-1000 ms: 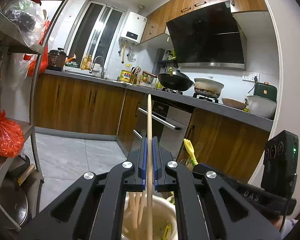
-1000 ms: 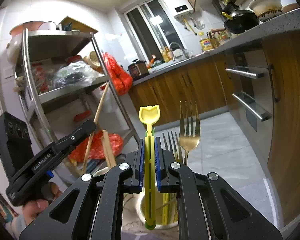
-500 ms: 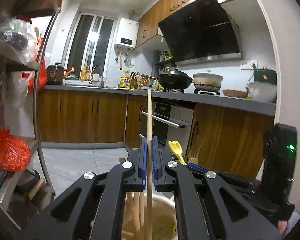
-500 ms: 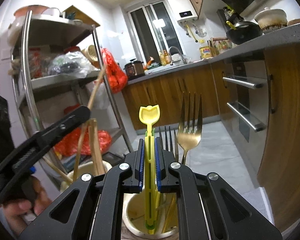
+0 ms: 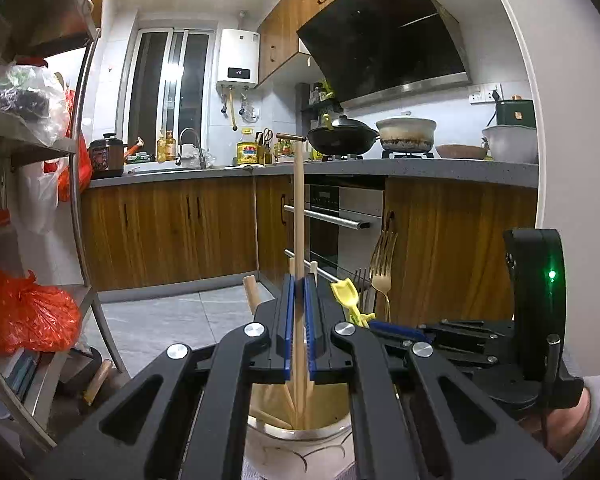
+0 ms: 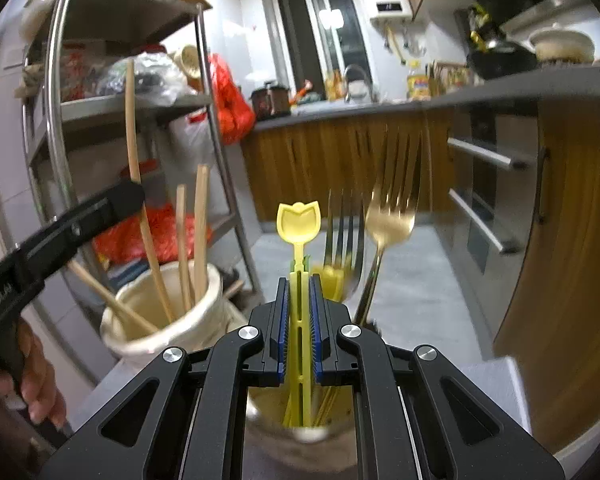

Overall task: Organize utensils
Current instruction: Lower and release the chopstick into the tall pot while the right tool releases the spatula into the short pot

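Note:
My left gripper [image 5: 297, 280] is shut on a long wooden chopstick [image 5: 298, 216] that stands upright, its lower end inside a white ceramic holder [image 5: 300, 446] with other chopsticks. My right gripper [image 6: 299, 278] is shut on a yellow plastic fork [image 6: 299, 224] with a tulip-shaped top, whose lower end sits in a second holder [image 6: 300, 432]. A gold fork [image 6: 388, 216] and a silver fork [image 6: 342, 236] stand in that same holder. The right wrist view also shows the white chopstick holder [image 6: 168, 320], the held chopstick [image 6: 134, 152] and the left gripper [image 6: 134, 196] on it.
A metal shelf rack [image 5: 80, 160] with plastic bags stands at the left. Wooden cabinets, an oven [image 5: 340, 216] and a counter with a wok [image 5: 342, 138] and pot run across the back. A person's hand [image 6: 28, 380] holds the left gripper's handle.
Both views have rolled toward level. The chopstick and the yellow fork have sunk lower into their holders. The white holder has come into view at the left in the right wrist view.

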`<state>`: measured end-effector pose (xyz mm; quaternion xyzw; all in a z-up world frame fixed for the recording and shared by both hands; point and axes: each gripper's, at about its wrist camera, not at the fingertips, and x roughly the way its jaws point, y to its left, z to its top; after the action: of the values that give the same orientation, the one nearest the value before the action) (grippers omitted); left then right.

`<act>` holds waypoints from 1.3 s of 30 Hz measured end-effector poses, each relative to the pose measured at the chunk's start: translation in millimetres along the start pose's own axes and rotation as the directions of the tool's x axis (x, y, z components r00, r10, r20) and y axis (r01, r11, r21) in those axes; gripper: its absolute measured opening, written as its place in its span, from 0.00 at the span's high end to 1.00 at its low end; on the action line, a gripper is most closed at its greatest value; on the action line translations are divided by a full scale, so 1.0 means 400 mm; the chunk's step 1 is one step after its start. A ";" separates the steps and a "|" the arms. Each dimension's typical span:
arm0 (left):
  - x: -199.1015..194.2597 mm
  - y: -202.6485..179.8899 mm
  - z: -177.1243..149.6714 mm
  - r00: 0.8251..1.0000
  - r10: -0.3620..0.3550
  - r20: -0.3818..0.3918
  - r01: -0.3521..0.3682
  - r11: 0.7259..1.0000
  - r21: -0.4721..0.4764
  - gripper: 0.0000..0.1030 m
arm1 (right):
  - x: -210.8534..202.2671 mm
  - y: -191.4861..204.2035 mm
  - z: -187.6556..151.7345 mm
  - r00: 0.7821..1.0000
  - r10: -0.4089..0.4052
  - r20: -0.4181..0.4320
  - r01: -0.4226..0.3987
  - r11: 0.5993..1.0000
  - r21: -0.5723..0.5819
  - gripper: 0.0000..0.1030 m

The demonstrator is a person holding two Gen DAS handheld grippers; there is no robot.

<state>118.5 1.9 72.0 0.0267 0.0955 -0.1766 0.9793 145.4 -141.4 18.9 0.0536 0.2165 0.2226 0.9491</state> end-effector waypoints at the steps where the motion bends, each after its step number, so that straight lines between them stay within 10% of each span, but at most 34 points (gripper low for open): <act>1: 0.000 -0.002 0.001 1.000 0.001 -0.003 -0.001 1.000 0.002 0.95 | -0.001 -0.002 -0.003 1.000 0.004 -0.011 -0.004 1.000 0.001 0.90; 22: -0.124 -0.028 0.024 0.999 0.037 -0.012 -0.037 0.999 0.019 0.93 | -0.218 0.023 -0.074 1.000 0.000 -0.029 -0.001 1.000 -0.027 0.79; 33: -0.225 -0.046 -0.115 0.992 0.033 -0.125 -0.040 0.998 -0.052 0.93 | -0.271 0.040 -0.134 0.998 -0.053 -0.034 0.050 0.995 -0.086 0.79; 39: -0.219 -0.046 -0.162 0.985 0.048 -0.165 -0.062 0.994 -0.085 0.52 | -0.292 0.028 -0.142 0.994 -0.106 0.023 0.108 0.987 -0.119 0.66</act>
<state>20.0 20.0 25.2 -0.0005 0.1824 -0.1423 0.9729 22.0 -183.3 15.2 -0.0135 0.1973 0.1836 0.9629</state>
